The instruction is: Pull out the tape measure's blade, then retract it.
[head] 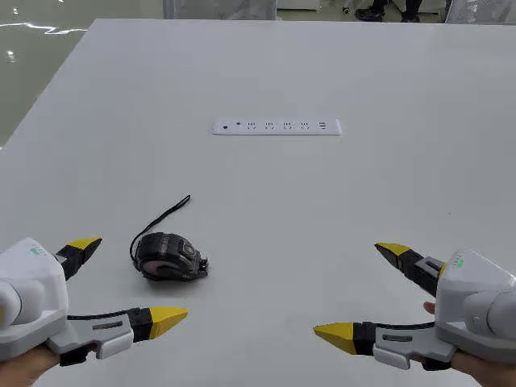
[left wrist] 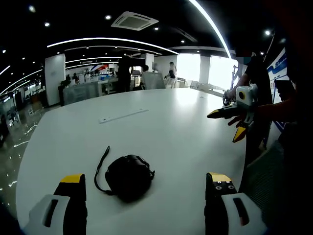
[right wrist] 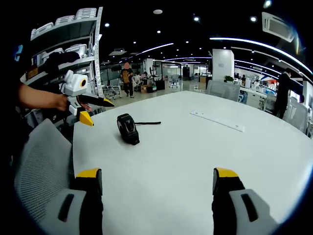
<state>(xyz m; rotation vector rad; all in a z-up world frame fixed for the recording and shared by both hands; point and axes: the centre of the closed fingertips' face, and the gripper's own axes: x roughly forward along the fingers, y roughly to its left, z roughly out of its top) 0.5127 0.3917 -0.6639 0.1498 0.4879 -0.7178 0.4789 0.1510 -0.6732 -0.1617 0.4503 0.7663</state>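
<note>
A black tape measure [head: 168, 257] lies on the white table [head: 266, 185], its blade retracted and its black wrist strap [head: 165, 213] trailing toward the far side. My left gripper [head: 127, 282] hovers just left of it, open, yellow tips spread with nothing between them. In the left gripper view the tape measure [left wrist: 128, 177] sits just ahead, between the two fingers. My right gripper [head: 364, 290] is open at the near right, well apart from the tape. The right gripper view has the tape measure [right wrist: 128, 129] far off to the left, with the left gripper [right wrist: 95, 108] beyond it.
A white power strip [head: 276, 126] lies flat at the middle of the table, beyond the tape. The table's left edge meets a glossy floor [head: 32, 56]. People stand in the office behind the table in both gripper views.
</note>
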